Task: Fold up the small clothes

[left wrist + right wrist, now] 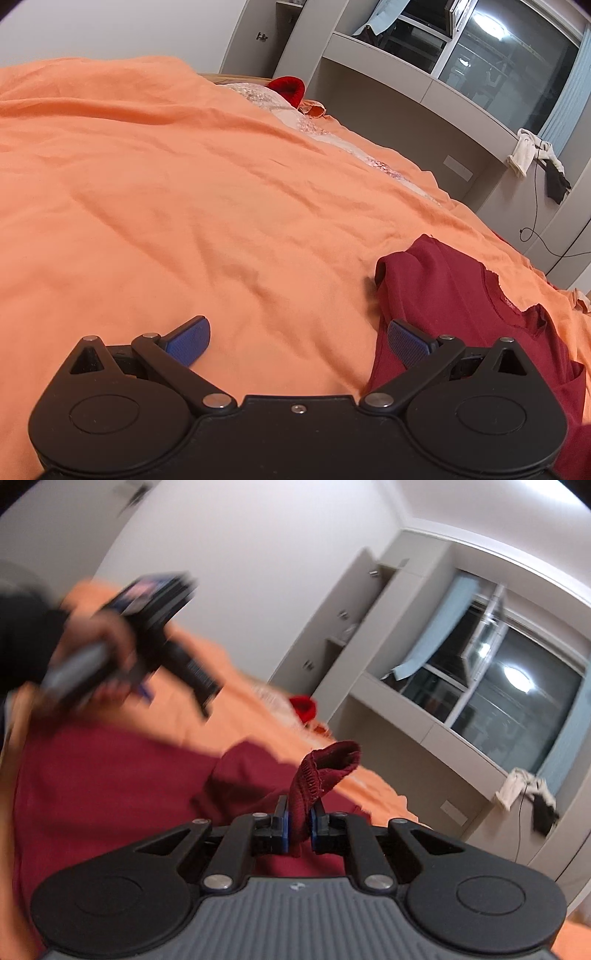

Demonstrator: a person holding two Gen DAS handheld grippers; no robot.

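One sleeve cuff (325, 771) | pinched between right fingers (282, 821) | left gripper (297, 341) wide

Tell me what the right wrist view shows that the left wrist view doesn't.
Right wrist only: the right claw shut on a bunched fold of the maroon garment, and a blurred hand holding the left claw's handle.

Left wrist only: the left claw wide open over the orange bedsheet, gripping nothing, its right finger by the garment's edge.

Both: the garment, sheet, red item and window.
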